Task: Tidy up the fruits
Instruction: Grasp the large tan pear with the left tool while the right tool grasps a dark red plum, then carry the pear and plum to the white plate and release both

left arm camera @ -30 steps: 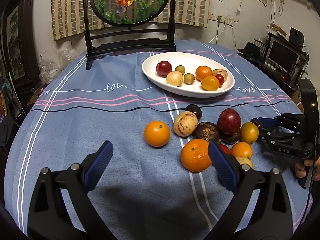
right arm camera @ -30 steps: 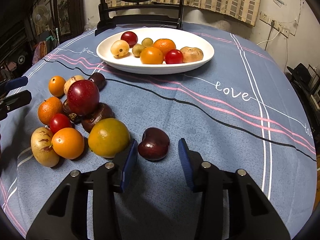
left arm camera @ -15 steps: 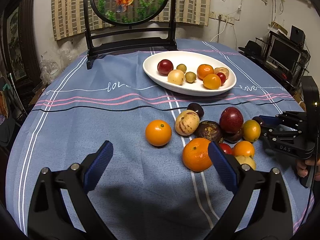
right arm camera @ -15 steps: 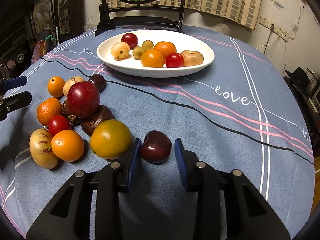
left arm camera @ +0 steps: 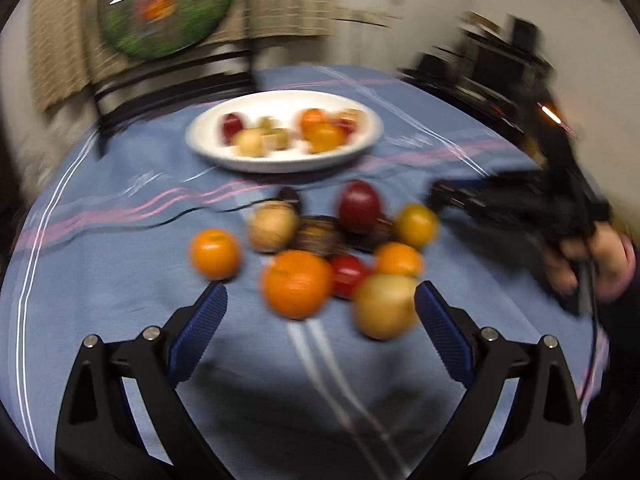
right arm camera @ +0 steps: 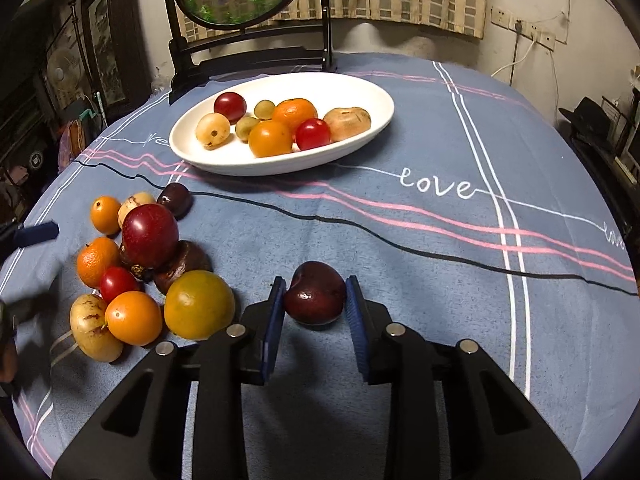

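right tool (right arm camera: 315,300) pinching the dark plum (right arm camera: 316,298), lower middle of frame on the desk (right arm camera: 440,280) | looks small, light, smooth-skinned, bruisable so squeeze its widest sides gently | left tool (left arm camera: 320,312) spread, empty

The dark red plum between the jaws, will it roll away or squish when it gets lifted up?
The dark red plum is rounded and sits alone on the flat tablecloth, so it would probably roll if let go. Its skin looks smooth and shiny, so it may be a little slippery. The right gripper has its jaws against both sides, and the plum shows no dent, so it seems fairly firm.
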The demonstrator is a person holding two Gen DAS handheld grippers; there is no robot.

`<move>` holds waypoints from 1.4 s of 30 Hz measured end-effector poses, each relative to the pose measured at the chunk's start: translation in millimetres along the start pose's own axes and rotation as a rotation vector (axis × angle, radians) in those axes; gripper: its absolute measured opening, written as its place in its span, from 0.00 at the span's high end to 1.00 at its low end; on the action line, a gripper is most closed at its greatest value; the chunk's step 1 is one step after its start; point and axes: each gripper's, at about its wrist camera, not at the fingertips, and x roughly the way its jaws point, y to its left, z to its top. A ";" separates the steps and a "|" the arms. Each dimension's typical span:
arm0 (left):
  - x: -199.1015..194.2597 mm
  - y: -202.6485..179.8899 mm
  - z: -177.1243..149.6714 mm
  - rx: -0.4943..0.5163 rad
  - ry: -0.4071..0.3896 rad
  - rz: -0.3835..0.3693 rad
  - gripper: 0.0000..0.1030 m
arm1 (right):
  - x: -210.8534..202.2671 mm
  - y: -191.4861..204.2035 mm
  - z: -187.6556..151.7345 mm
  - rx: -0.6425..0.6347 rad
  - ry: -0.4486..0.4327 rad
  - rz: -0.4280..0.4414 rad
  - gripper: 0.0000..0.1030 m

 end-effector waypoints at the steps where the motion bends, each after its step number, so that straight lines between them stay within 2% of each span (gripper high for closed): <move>1: 0.3 -11.0 -2.2 0.054 -0.001 -0.005 0.11 | 0.0 0.7 -0.2 -0.003 0.001 0.000 0.70; 4: 4.5 -26.8 -6.6 0.120 0.016 -0.020 0.15 | -0.2 1.7 -0.3 -0.011 0.002 0.001 0.70; 9: 16.6 -34.1 -10.2 0.144 0.065 -0.006 0.26 | 0.3 1.9 -0.6 -0.017 0.006 -0.002 0.70; 10: 18.1 -32.8 -9.6 0.142 0.071 -0.012 0.31 | 0.5 2.3 -0.7 -0.019 0.006 -0.002 0.70; 14: 20.7 -27.1 -9.0 0.107 0.082 -0.024 0.39 | 0.6 4.5 -1.6 -0.032 0.009 -0.004 0.70; 22: 25.5 -32.3 -8.5 0.110 0.104 -0.041 0.41 | 0.4 6.6 -1.7 -0.040 0.010 -0.003 0.70; 24: 29.4 -31.8 -7.9 0.106 0.118 -0.043 0.45 | 0.4 6.6 -1.7 -0.040 0.010 -0.004 0.70; 26: 30.8 -30.0 -8.1 0.095 0.128 -0.058 0.55 | 0.4 6.8 -1.7 -0.040 0.010 -0.005 0.70; 35: 28.9 -28.3 -8.1 0.084 0.119 -0.071 0.56 | -0.2 7.0 -1.4 -0.042 0.008 -0.003 0.70; 42: 10.5 -15.8 -4.1 0.031 0.043 -0.110 0.57 | -16.1 9.4 -0.6 -0.055 -0.060 0.028 0.70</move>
